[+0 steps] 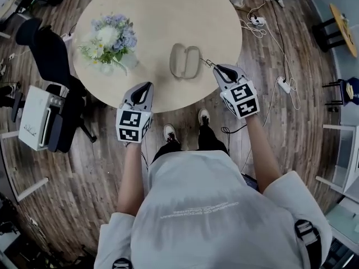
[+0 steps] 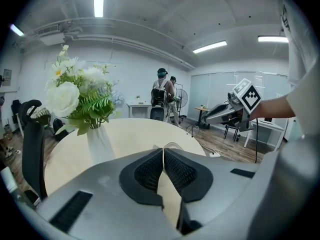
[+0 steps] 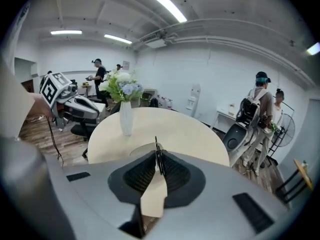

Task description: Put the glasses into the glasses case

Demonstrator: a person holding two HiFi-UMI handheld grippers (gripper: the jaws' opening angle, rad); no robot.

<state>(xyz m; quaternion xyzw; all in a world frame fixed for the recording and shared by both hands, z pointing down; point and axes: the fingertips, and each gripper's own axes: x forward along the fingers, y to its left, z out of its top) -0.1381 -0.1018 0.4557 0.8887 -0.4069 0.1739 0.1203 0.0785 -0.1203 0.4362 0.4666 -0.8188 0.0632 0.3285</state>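
Observation:
The grey glasses case (image 1: 185, 60) lies open on the round beige table (image 1: 157, 15), near its front edge. My right gripper (image 1: 216, 69) hovers just right of the case, shut on the thin dark glasses (image 1: 208, 64). In the right gripper view the glasses (image 3: 157, 154) stand edge-on between the pads, with the case (image 3: 141, 151) right behind them. My left gripper (image 1: 147, 86) is at the table's front edge, left of the case. Its jaws are shut with nothing between them (image 2: 163, 153), and the case's rim (image 2: 171, 146) shows just past them.
A white vase of flowers (image 1: 109, 41) stands on the table's left side. A black office chair (image 1: 47, 55) and a white box (image 1: 36, 119) are at the left. Cables and a power strip (image 1: 283, 86) lie on the wooden floor at the right. People stand far off (image 3: 260, 114).

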